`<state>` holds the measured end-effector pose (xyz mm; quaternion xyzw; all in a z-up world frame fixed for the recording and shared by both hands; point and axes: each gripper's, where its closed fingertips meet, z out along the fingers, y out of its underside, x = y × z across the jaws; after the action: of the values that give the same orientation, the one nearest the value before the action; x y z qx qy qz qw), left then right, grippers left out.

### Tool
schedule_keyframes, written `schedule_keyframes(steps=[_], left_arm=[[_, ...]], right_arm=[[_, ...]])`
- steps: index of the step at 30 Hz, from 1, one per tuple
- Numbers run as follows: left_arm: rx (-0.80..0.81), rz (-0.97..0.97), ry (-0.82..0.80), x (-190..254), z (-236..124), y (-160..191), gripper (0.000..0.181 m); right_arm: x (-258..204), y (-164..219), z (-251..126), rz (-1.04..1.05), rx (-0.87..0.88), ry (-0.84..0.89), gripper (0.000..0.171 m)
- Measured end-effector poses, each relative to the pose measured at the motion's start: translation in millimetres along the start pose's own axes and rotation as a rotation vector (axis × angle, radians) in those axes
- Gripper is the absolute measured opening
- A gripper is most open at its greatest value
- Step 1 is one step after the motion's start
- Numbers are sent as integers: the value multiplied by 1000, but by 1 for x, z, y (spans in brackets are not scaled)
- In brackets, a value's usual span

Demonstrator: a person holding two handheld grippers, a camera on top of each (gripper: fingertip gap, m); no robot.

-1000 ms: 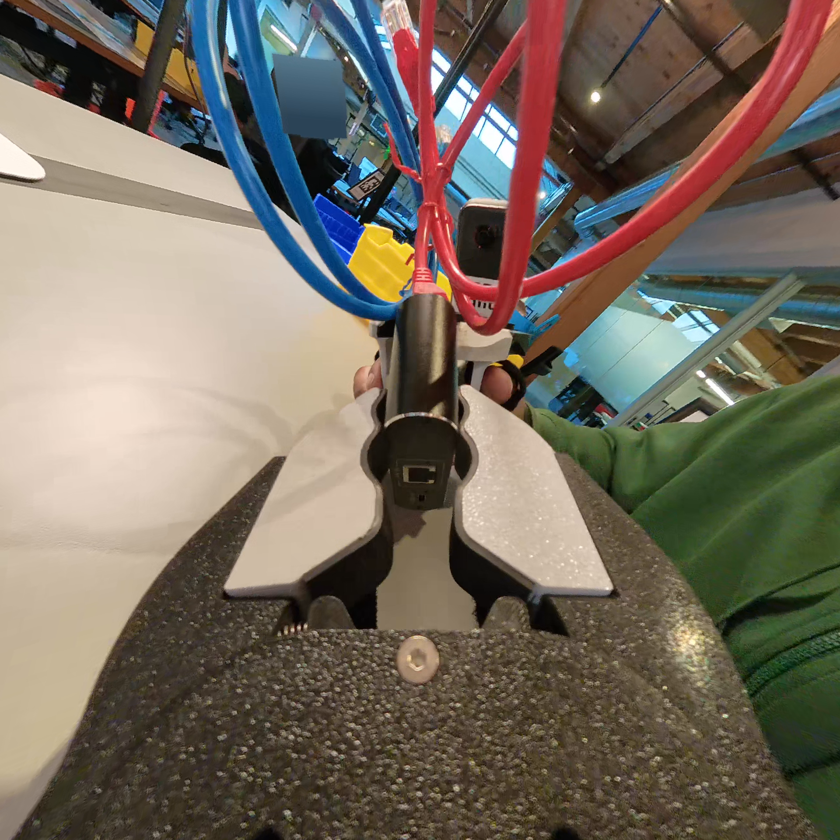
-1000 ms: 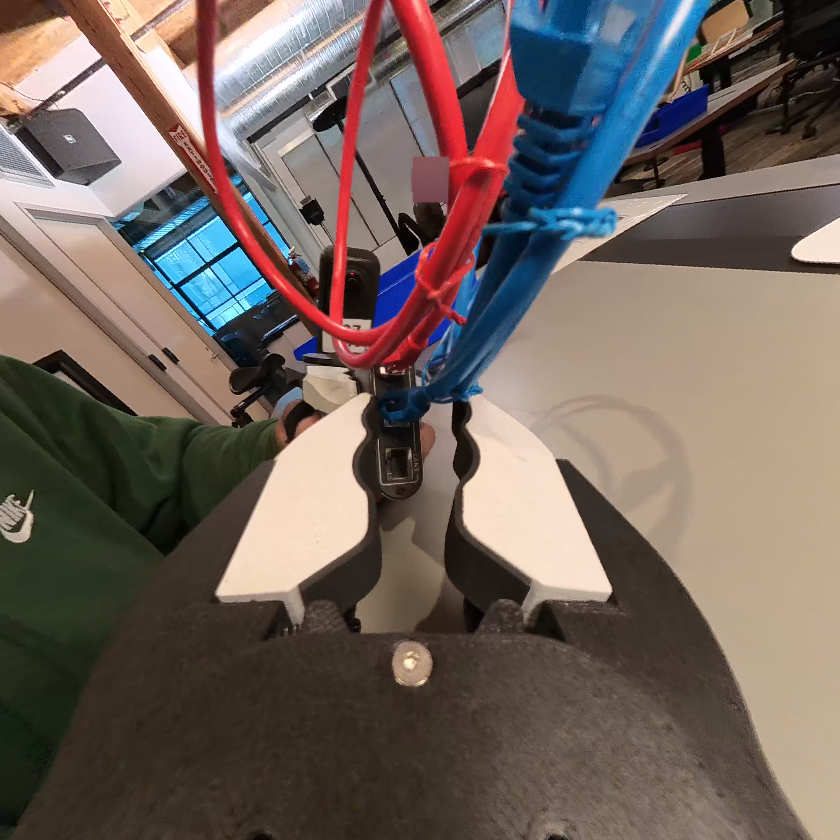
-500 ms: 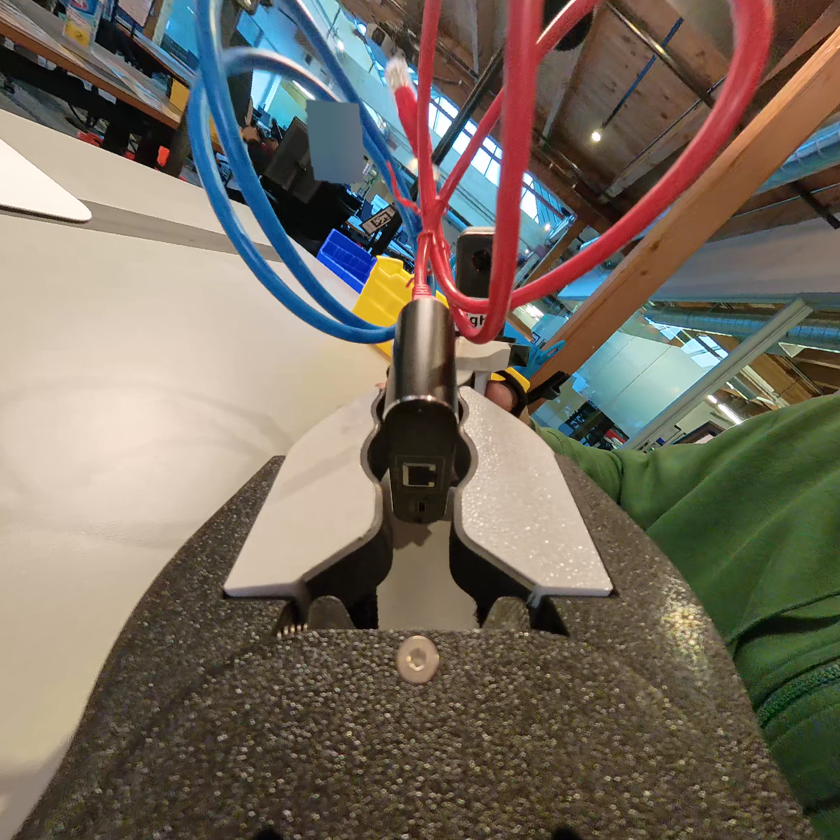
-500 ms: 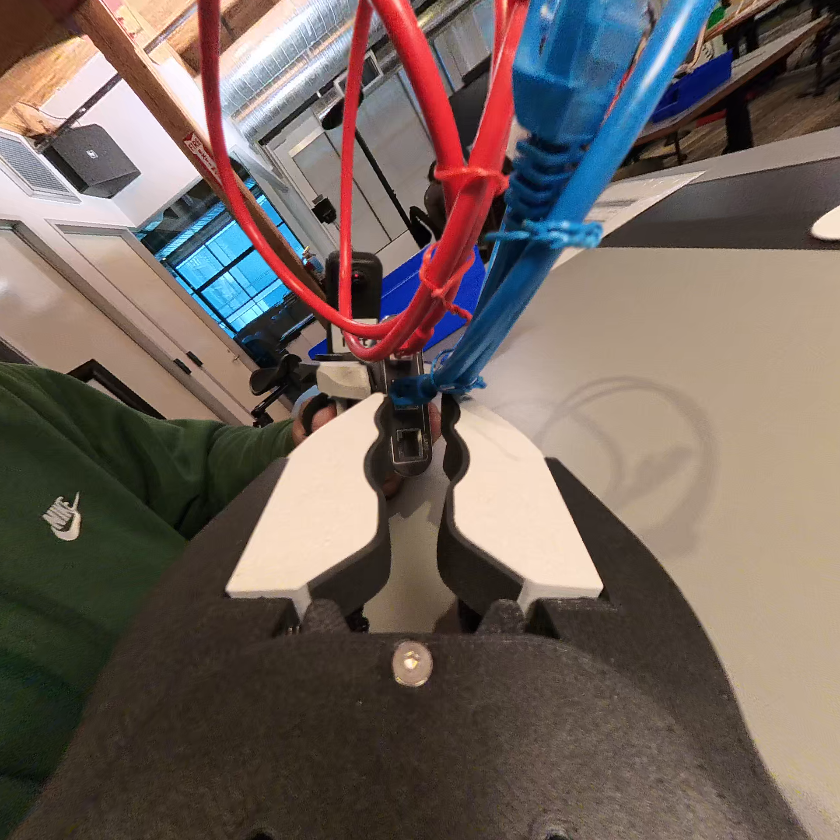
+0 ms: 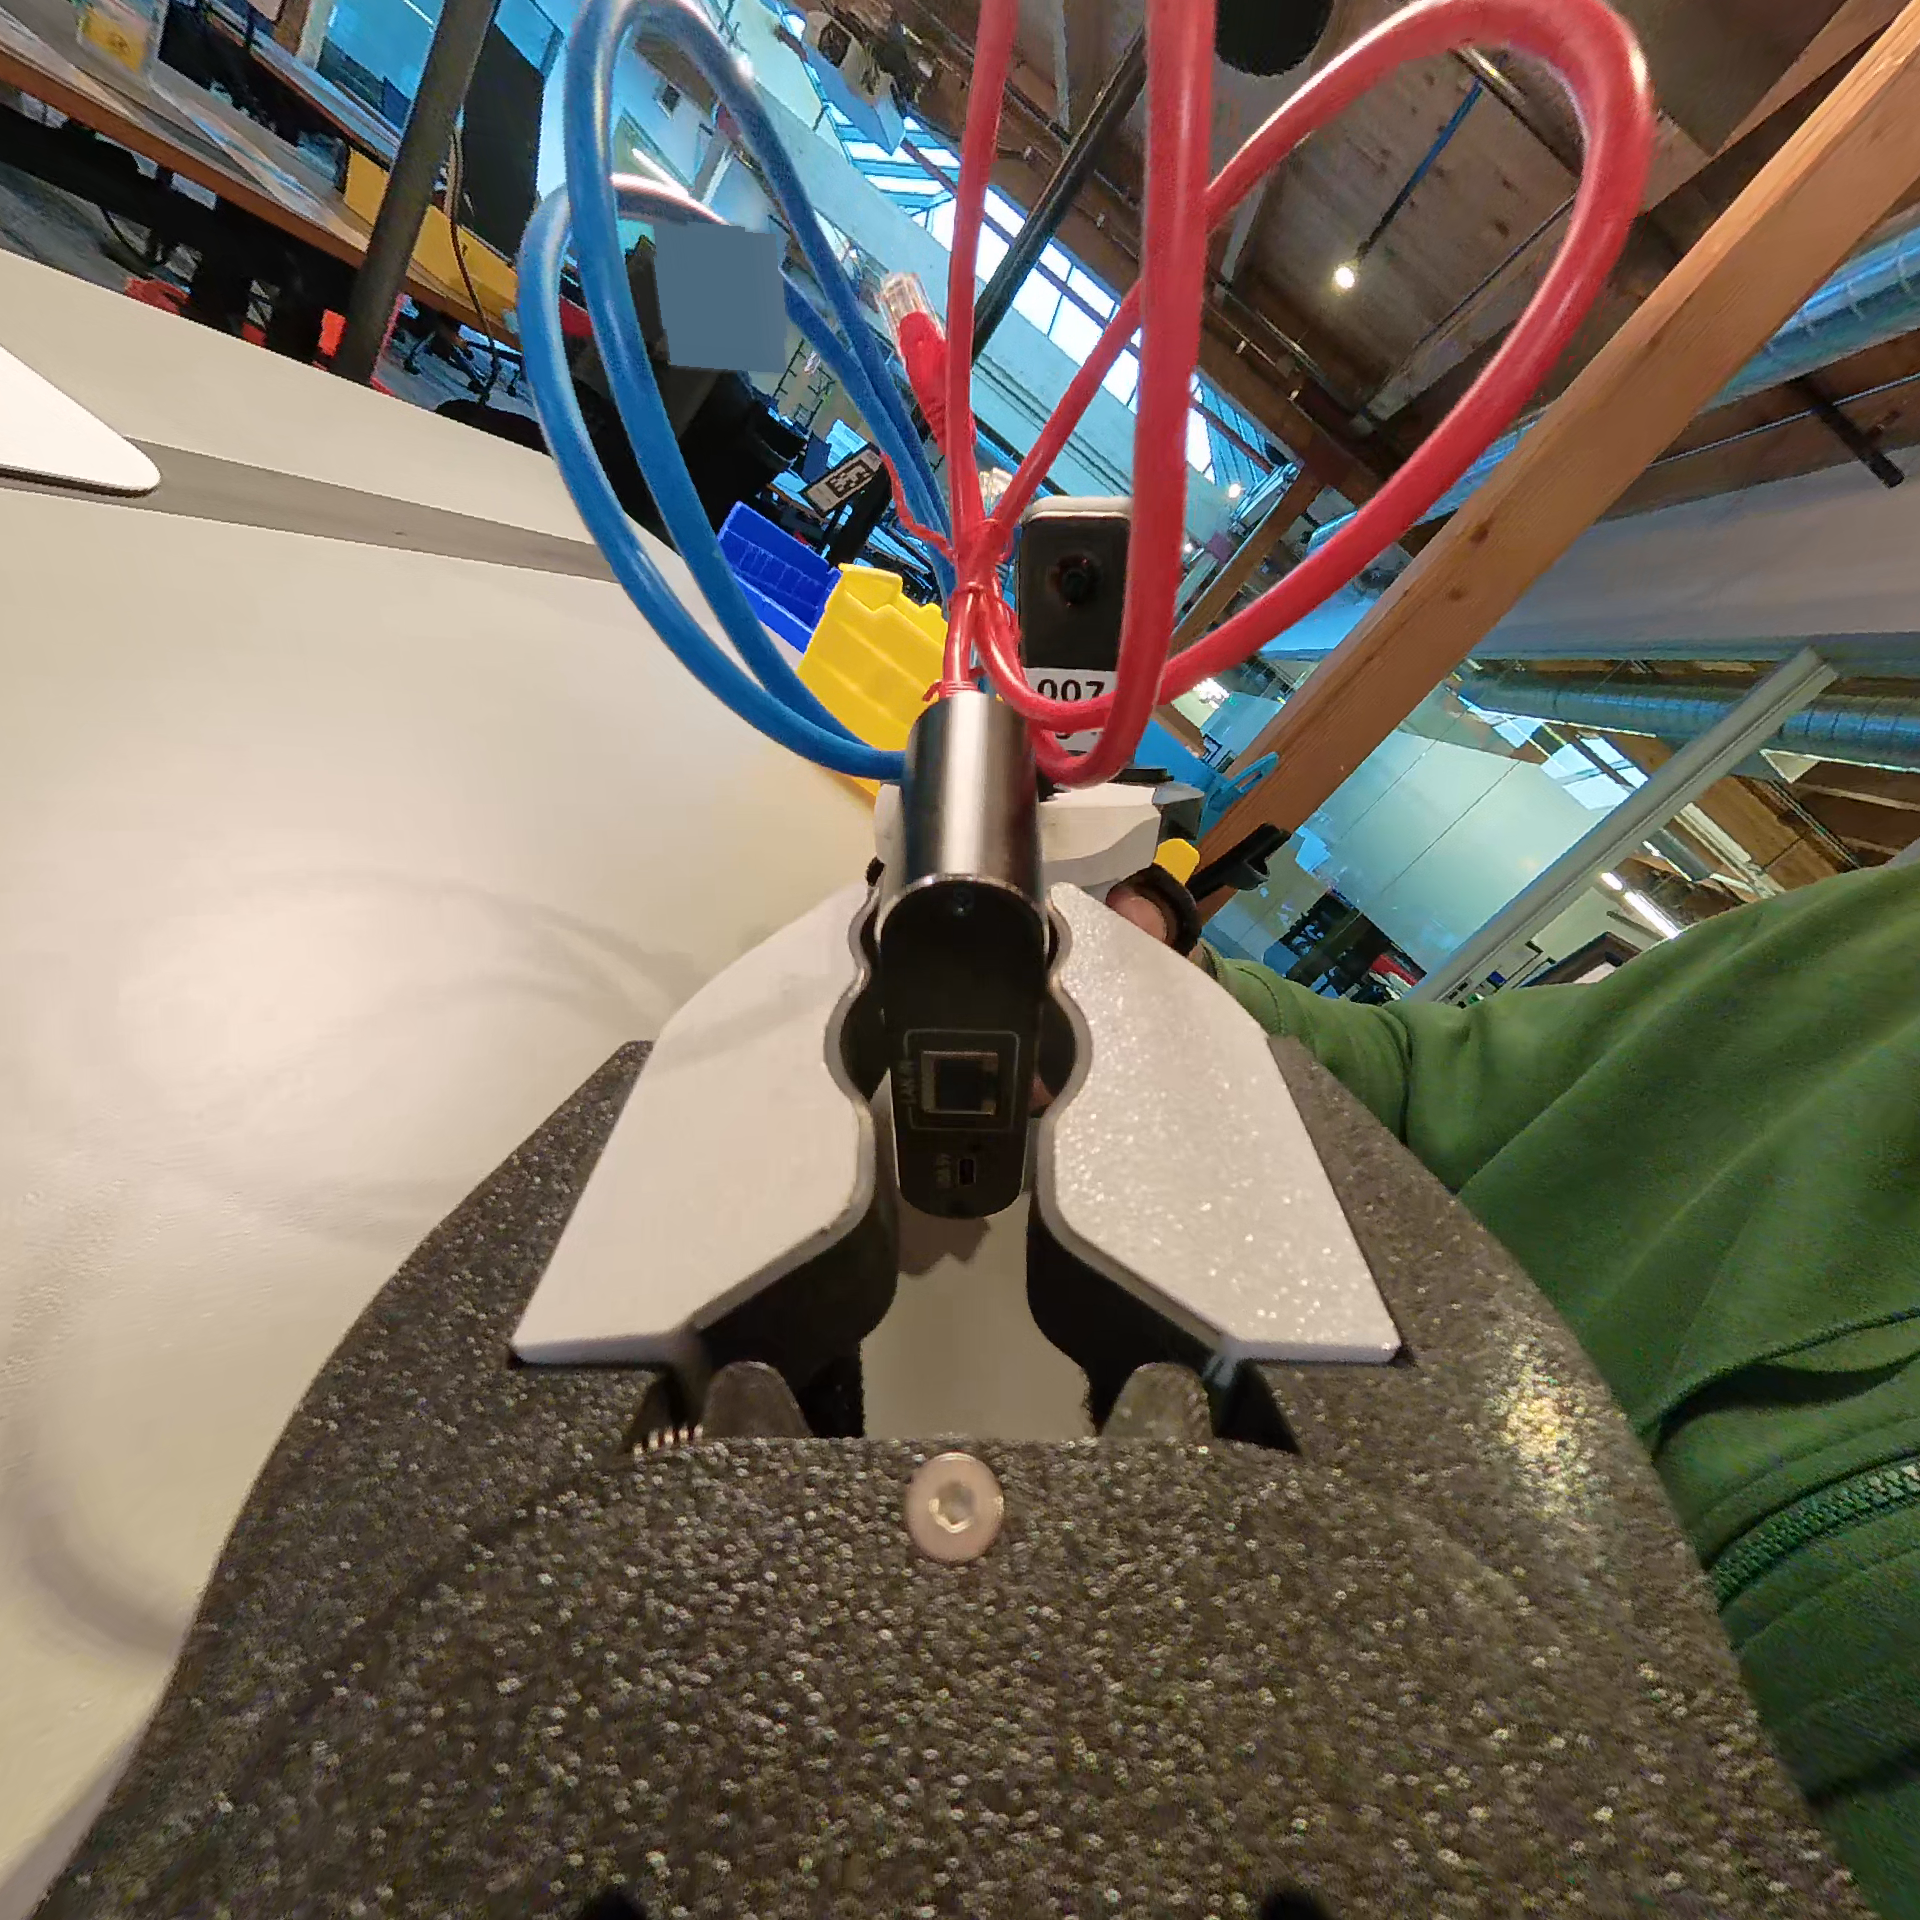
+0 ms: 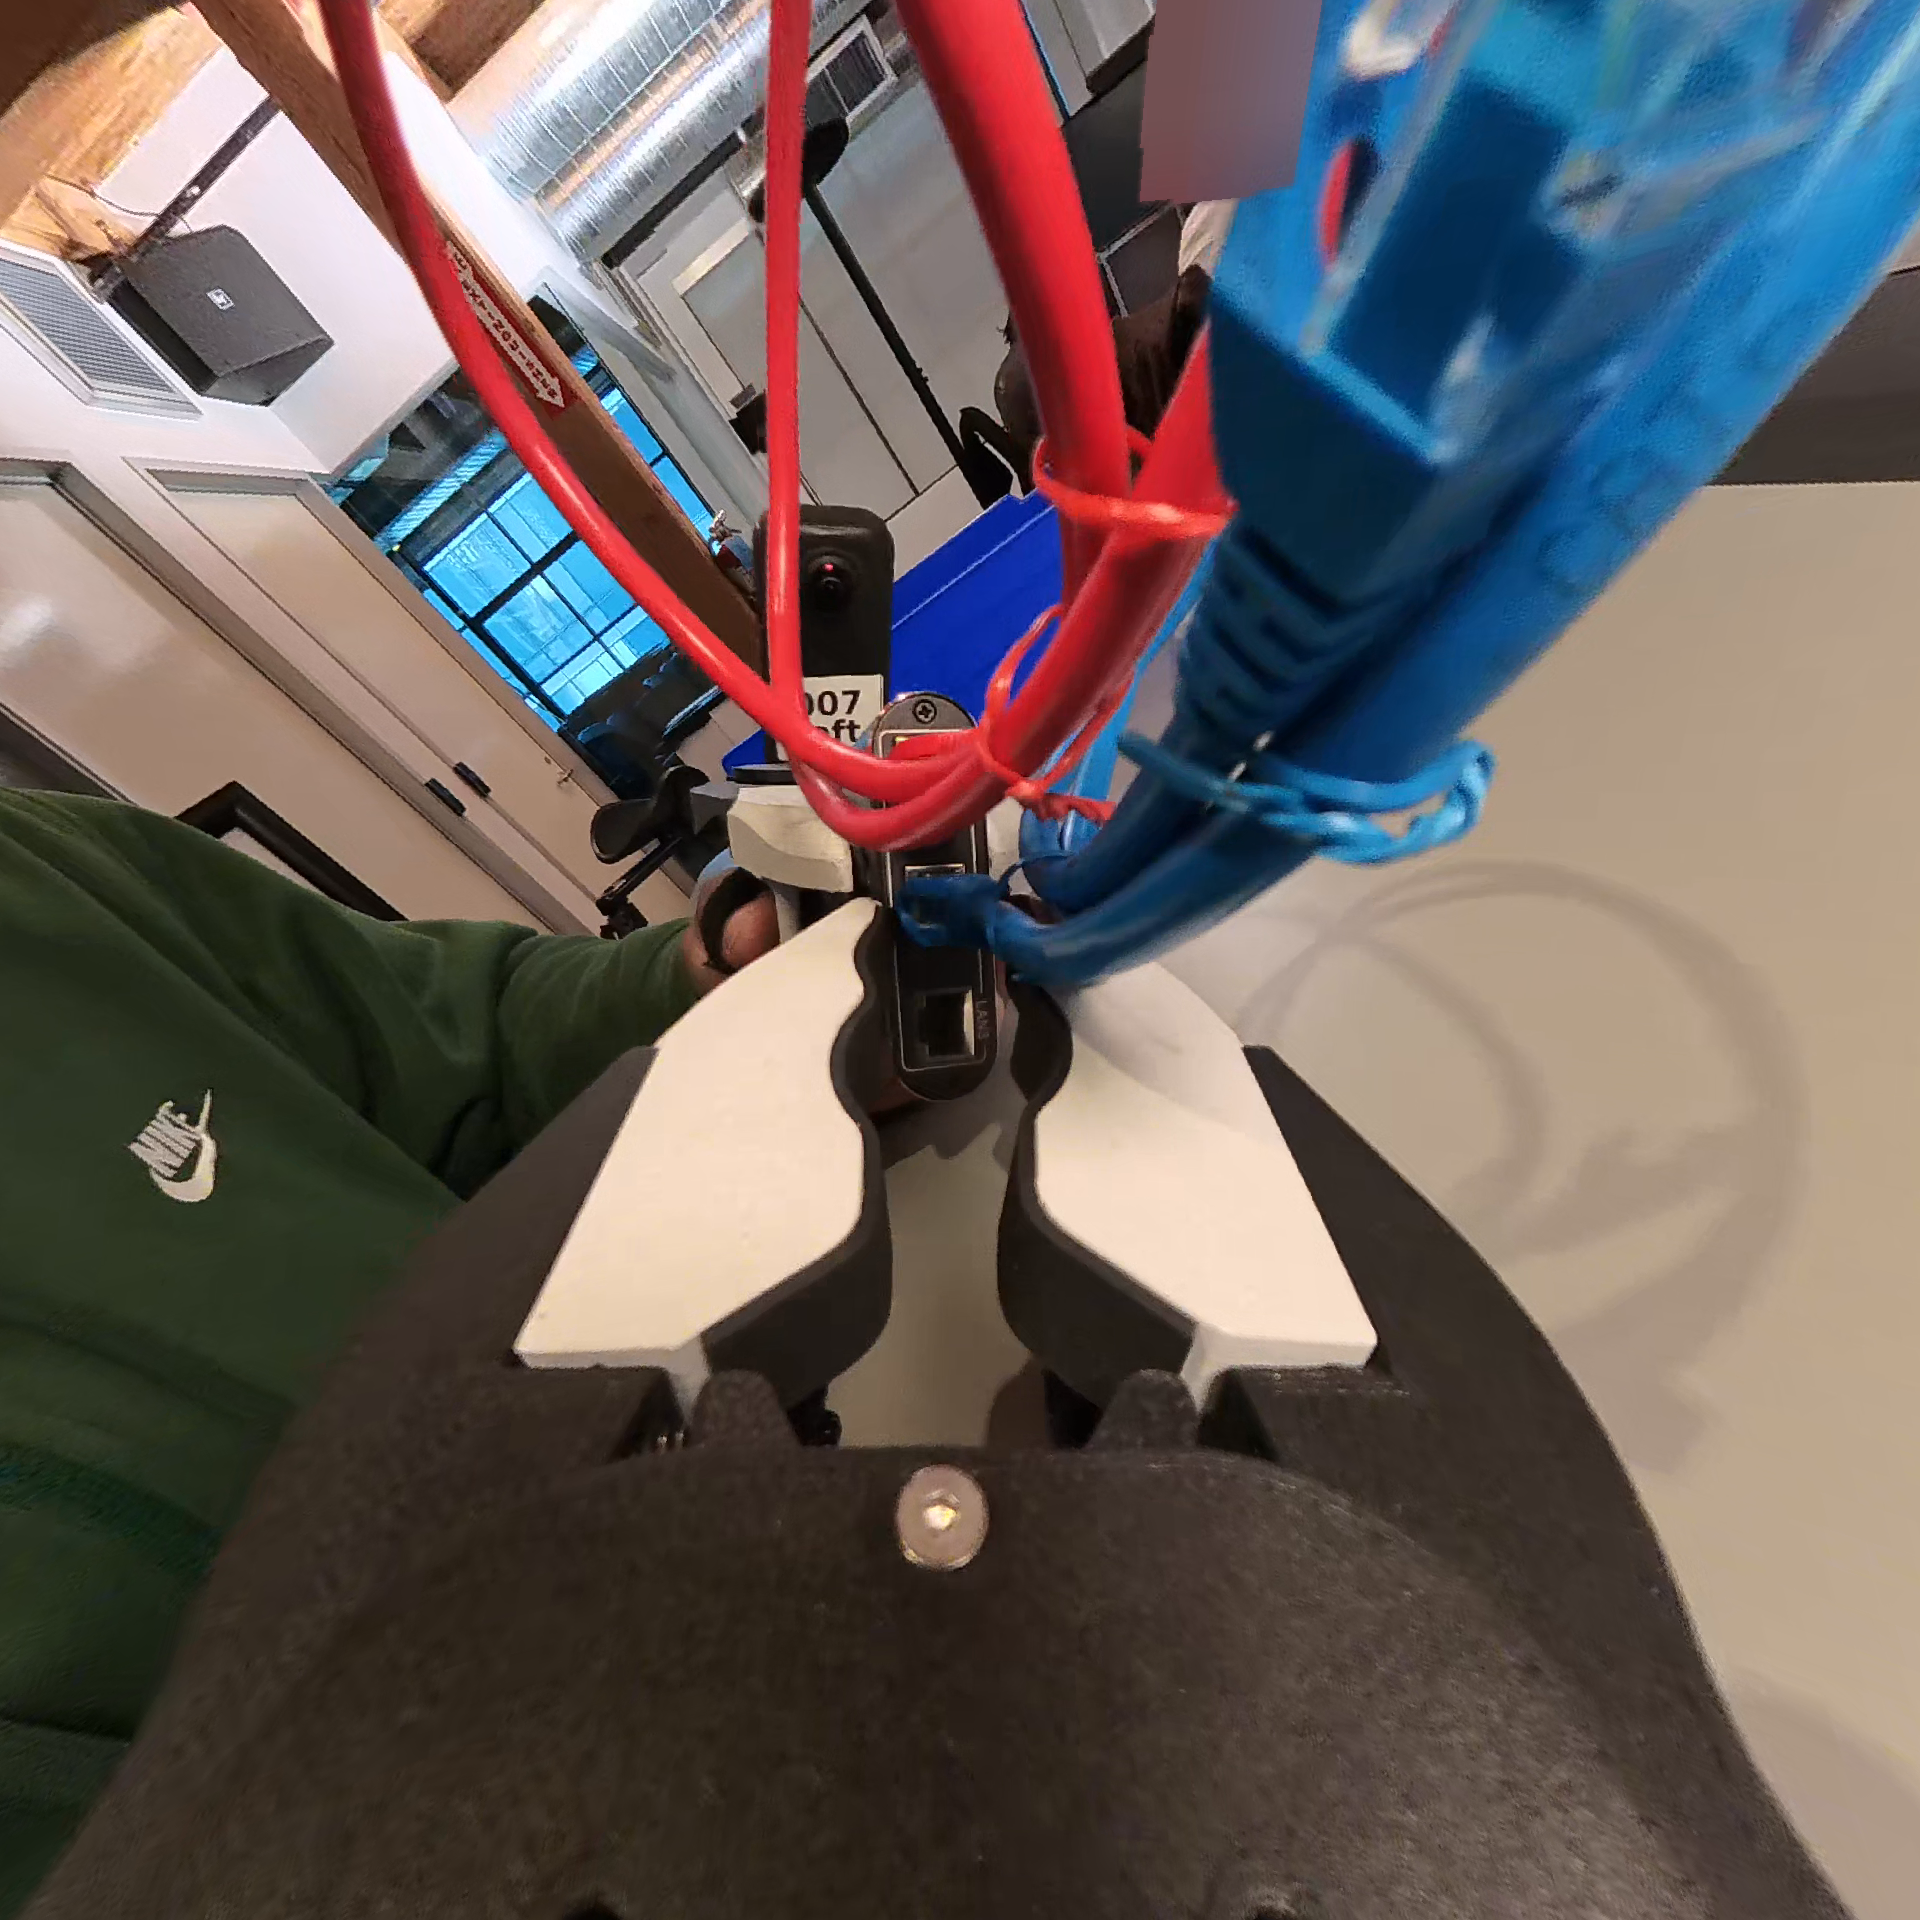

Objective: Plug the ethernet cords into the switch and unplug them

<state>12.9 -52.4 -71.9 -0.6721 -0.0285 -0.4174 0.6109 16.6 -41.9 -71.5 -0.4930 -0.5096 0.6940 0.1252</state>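
A slim black switch [image 5: 961, 1039] is held off the table between both grippers. My left gripper [image 5: 961, 914] is shut on its near end, whose port is empty. A red cord [image 5: 1153, 520] and a blue cord [image 5: 582, 468] loop above it, with a loose red plug [image 5: 920, 332] hanging free. My right gripper [image 6: 951, 935] sits at the switch's other face [image 6: 940, 1029], its jaws drawn in around the blue plug [image 6: 925, 914] in the middle port. The red cord [image 6: 997, 208] is plugged in above it. A loose blue plug [image 6: 1403, 364] dangles near the lens.
The grey table [image 5: 312, 831] lies below, with a white pad [image 5: 62, 457] at its far left. A person's green sleeve [image 5: 1558, 1143] is to the right. Yellow [image 5: 862, 644] and blue [image 5: 769, 561] bins stand beyond the table edge. My left and right fingertips are right by each other.
My right gripper's jaws have narrowed and moved in to the switch's face. The left gripper has kept its hold while the whole assembly tilted and the cords swung.
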Motion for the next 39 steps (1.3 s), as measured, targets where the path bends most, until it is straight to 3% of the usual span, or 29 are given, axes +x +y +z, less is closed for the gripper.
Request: schedule_keyframes(steps=[10,19,28,35,39], left_arm=[[-16,69,-60,-1,2,4,27],[-14,113,-89,-1,3,3,27],[-27,133,12,8,1,2,27],[-2,133,-38,4,3,1,27],[9,117,4,9,3,0,26]], right_arm=[[4,-4,-1,-113,54,98,20],[4,-6,-2,-80,119,123,16],[-8,-8,-2,19,133,-17,14],[-2,-11,-3,-71,153,118,15],[-7,-15,-1,-92,205,85,16]])
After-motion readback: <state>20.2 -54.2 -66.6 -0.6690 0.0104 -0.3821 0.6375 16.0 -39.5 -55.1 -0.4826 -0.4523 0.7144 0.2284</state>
